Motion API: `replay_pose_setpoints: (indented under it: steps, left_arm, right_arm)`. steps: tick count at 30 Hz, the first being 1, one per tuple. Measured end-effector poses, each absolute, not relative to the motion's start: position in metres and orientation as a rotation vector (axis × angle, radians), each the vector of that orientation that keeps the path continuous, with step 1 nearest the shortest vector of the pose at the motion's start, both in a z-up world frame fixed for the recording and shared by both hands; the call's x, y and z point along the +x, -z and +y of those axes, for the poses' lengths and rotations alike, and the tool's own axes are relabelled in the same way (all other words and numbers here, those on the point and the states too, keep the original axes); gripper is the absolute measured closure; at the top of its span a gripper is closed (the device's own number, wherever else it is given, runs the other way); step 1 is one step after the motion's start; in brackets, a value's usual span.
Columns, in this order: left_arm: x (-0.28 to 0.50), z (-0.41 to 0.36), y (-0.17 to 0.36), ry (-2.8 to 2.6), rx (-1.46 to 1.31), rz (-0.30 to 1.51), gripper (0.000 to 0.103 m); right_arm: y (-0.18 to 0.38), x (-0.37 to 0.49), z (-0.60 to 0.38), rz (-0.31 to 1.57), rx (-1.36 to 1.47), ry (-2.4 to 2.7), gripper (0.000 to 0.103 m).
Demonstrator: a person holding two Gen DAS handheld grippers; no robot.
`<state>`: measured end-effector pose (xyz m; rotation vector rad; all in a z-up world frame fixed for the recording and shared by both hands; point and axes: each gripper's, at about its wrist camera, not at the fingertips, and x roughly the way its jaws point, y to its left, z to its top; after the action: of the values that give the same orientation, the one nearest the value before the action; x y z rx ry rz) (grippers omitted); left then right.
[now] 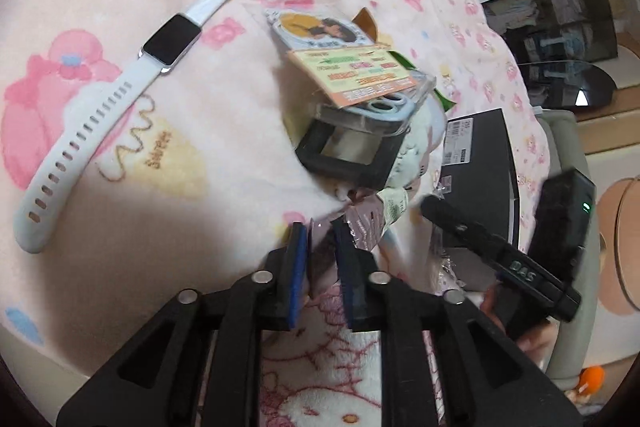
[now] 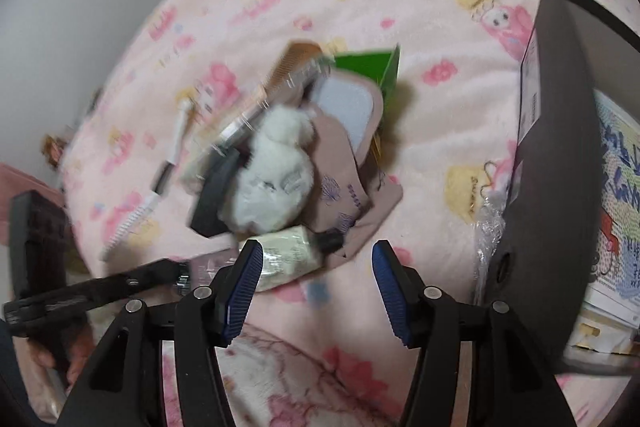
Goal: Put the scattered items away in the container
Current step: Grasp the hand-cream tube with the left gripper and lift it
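My left gripper [image 1: 322,255] is shut on the edge of a pinkish clear plastic packet [image 1: 364,227] at the near side of a pile on the pink blanket. The pile holds carded scissors [image 1: 360,75], a black frame [image 1: 352,155] and a white plush toy [image 2: 276,179]. A white smartwatch [image 1: 120,87] lies apart to the left. My right gripper [image 2: 316,279] stands open just in front of the pile, its left finger beside a cream tube [image 2: 288,259], nothing between its pads. The dark box [image 2: 556,163] stands at the right.
The pile also holds a pink pouch [image 2: 344,155], a green packet [image 2: 368,67] and a comb [image 2: 296,63]. Bubble wrap [image 2: 488,223] lies against the box wall. Printed books [image 2: 620,187] lie beyond the box. Dark shelving [image 1: 560,19] stands past the blanket's edge.
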<state>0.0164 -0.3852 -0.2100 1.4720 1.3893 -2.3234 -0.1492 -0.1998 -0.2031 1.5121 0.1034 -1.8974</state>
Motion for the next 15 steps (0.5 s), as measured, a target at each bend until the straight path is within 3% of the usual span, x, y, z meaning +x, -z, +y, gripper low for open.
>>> replay_pose_setpoints:
  steps: [2,4,7,10,15]
  left_arm:
    - [0.011,-0.381,0.214,2.32,1.488,1.383,0.073]
    - [0.0,-0.374,0.223,2.274,1.525,1.356,0.075]
    - [-0.005,-0.366,0.212,2.283,1.534,1.285,0.074]
    - [-0.002,-0.359,0.183,2.363,1.499,1.254,0.074]
    - [-0.001,-0.319,0.132,2.519,1.468,1.235,0.074]
  right_arm:
    - [0.216,-0.15,-0.21,0.117,1.512,1.866,0.05]
    - [0.234,-0.154,-0.216,0.153,1.555,1.851,0.05]
    - [0.246,-0.165,-0.204,-0.05,1.632,1.794,0.054]
    - [0.225,-0.162,-0.179,-0.136,1.578,1.808,0.063]
    - [0.16,-0.134,-0.123,-0.15,1.425,1.88,0.065]
